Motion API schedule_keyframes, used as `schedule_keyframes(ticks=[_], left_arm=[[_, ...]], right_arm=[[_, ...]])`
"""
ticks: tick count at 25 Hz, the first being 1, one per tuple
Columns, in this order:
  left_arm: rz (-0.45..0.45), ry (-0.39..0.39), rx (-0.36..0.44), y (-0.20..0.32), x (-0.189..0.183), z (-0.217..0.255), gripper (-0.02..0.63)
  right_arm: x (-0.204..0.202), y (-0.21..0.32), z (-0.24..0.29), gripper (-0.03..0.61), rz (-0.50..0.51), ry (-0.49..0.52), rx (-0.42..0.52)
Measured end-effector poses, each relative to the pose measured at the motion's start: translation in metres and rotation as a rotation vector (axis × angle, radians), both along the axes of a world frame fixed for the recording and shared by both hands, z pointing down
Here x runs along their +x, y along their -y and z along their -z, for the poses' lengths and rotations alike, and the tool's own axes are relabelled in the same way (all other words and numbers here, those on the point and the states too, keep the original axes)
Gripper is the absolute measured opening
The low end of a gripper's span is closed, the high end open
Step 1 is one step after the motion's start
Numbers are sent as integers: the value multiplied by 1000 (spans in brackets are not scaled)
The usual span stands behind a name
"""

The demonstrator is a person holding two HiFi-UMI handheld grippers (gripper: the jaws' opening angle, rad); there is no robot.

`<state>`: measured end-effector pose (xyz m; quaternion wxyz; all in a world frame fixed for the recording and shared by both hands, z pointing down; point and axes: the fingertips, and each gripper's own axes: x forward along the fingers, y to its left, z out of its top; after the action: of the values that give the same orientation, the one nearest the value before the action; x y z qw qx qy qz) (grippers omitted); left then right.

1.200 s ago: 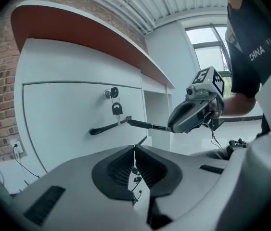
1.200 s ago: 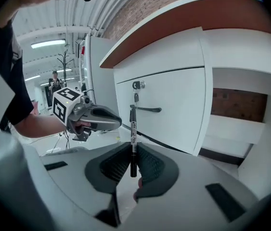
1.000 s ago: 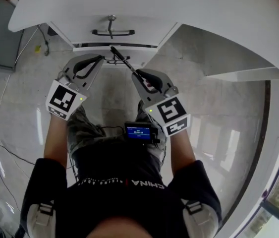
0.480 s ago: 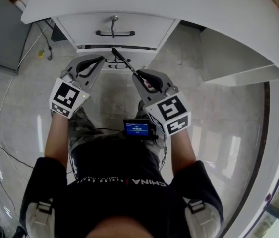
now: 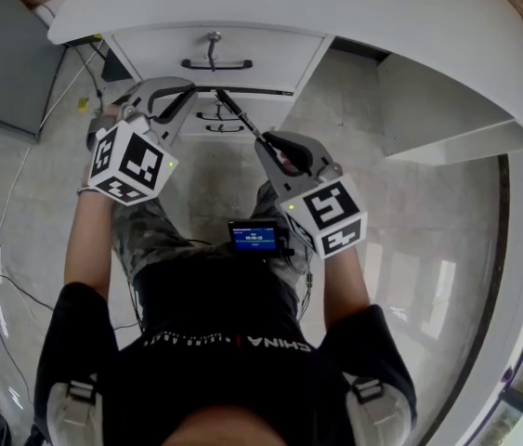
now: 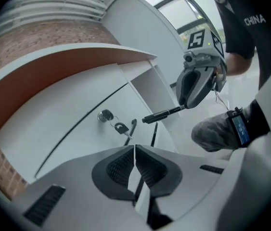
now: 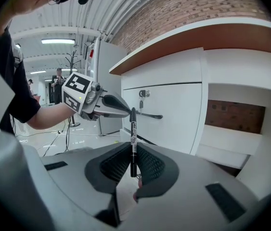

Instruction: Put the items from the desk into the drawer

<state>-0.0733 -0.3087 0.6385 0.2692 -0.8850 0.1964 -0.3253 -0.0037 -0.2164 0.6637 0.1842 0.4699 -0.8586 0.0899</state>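
The word CHINA stands in white capitals on the black shirt (image 5: 205,379), at six o'clock in the head view and again at two o'clock in the left gripper view. The small screen (image 5: 254,237) at the waist shows digits too small to read. Print on the pen (image 7: 133,138) is blurred
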Motion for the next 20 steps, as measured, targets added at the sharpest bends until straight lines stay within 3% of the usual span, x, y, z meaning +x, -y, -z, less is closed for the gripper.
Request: schedule_keyframes(ticks=[4,7,10,15,20], left_arm=[[-30,177,134,14,12,11,22],[-57,279,160,21,19,8,80],[-66,357,175,29,22,-3,81],[-56,442,199,39,22,-20,80],[-44,431,210,44,23,-18,35]], right_arm=[[4,-1,7,46,-5,20,22],[8,-3,6,46,-2,6,16],[10,-3,9,46,-7,14,23],[18,-5,10,46,-8,2,23],[20,-2,11,46,-17,21,30]])
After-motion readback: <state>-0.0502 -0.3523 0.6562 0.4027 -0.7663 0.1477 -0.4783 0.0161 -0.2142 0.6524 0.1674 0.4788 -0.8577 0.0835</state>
